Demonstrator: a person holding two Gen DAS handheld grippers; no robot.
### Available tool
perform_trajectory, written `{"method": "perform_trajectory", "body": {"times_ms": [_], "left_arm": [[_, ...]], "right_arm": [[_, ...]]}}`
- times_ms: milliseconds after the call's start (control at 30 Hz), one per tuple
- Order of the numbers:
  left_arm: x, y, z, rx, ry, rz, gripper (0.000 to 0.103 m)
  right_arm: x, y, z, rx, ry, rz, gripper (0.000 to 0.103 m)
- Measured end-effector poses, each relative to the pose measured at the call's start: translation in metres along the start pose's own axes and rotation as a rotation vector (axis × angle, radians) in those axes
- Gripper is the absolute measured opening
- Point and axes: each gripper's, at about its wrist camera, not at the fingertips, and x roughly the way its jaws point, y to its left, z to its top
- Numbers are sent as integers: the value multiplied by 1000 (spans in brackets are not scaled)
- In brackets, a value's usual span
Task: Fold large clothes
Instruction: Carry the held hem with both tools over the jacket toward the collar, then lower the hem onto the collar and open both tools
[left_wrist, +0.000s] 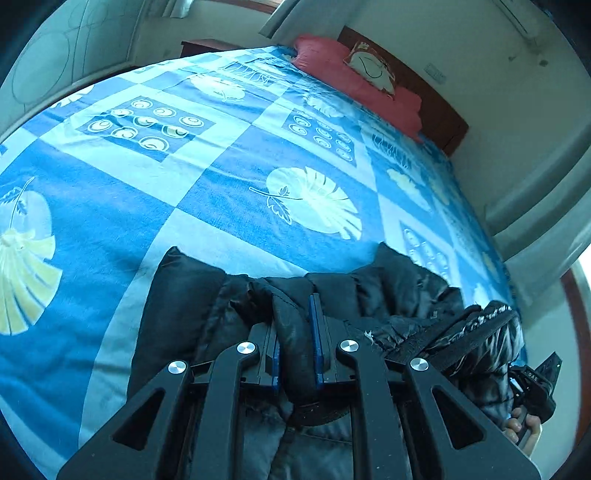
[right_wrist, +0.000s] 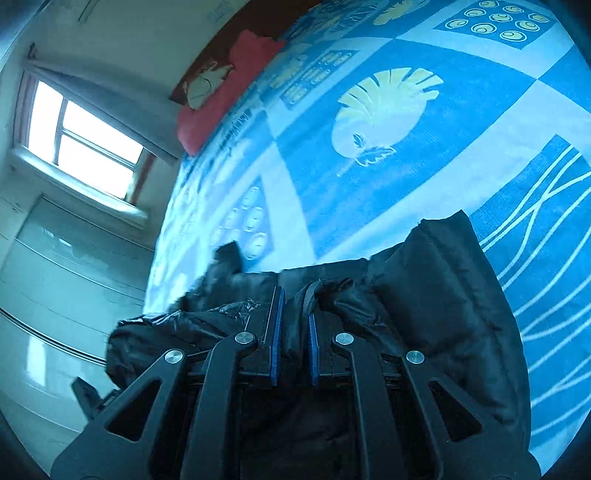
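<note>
A black puffer jacket (left_wrist: 184, 295) lies bunched at the near edge of a bed with a blue leaf-patterned sheet (left_wrist: 221, 177). My left gripper (left_wrist: 295, 332) is shut on a fold of the jacket, which fills the gap between its blue pads. My right gripper (right_wrist: 293, 325) is shut on another fold of the jacket (right_wrist: 443, 288). In the left wrist view the right gripper's body and the hand holding it (left_wrist: 528, 387) show at the lower right, behind the jacket's shiny hem.
A red pillow (left_wrist: 354, 77) with a cream cushion lies at the head of the bed by a dark wooden headboard (left_wrist: 439, 107). A window (right_wrist: 85, 144) and a pale wardrobe (right_wrist: 55, 295) stand beside the bed.
</note>
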Motion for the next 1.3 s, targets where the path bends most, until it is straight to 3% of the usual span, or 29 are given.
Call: {"method": "perform_trajectory", "body": {"times_ms": [133, 300, 433, 467, 533, 600, 633, 700, 867, 933, 967, 1100, 1233, 1300], "left_arm": [[9, 3, -3, 5, -3, -3, 14], [-2, 6, -1, -11, 0, -79, 20], [-16, 8, 4, -19, -4, -135, 29], [-19, 8, 5, -26, -7, -148, 36], [-26, 11, 7, -68, -17, -186, 51], [-37, 15, 9, -108, -61, -196, 79], [-43, 15, 10, -110, -96, -173, 82], [-55, 16, 13, -104, -149, -157, 82], [-61, 1, 5, -31, -118, -176, 82], [-59, -15, -8, 60, -114, -152, 82], [-55, -22, -13, 100, -106, -139, 82], [-23, -37, -23, 212, -66, -17, 82], [-2, -32, -14, 203, -72, 54, 82], [10, -29, -12, 209, -46, 94, 82]], "right_arm": [[4, -5, -3, -12, -6, 1, 9], [-1, -9, -2, 14, 0, 40, 11], [-5, -4, -1, 9, 0, 55, 21], [-7, -2, -1, 7, -4, 58, 24], [-13, 1, -1, 7, -17, 78, 38], [-21, 4, -1, 7, -35, 87, 51], [-25, 5, -1, 5, -43, 91, 58], [-36, 8, -2, 5, -68, 95, 60], [-56, 28, -12, -86, -118, 47, 59], [-51, 45, -20, -186, -106, -4, 47], [-45, 56, -26, -254, -95, -45, 46], [-17, 84, -38, -456, -86, -186, 46], [10, 86, -35, -505, -71, -253, 46], [33, 78, -33, -495, -8, -296, 48]]}}
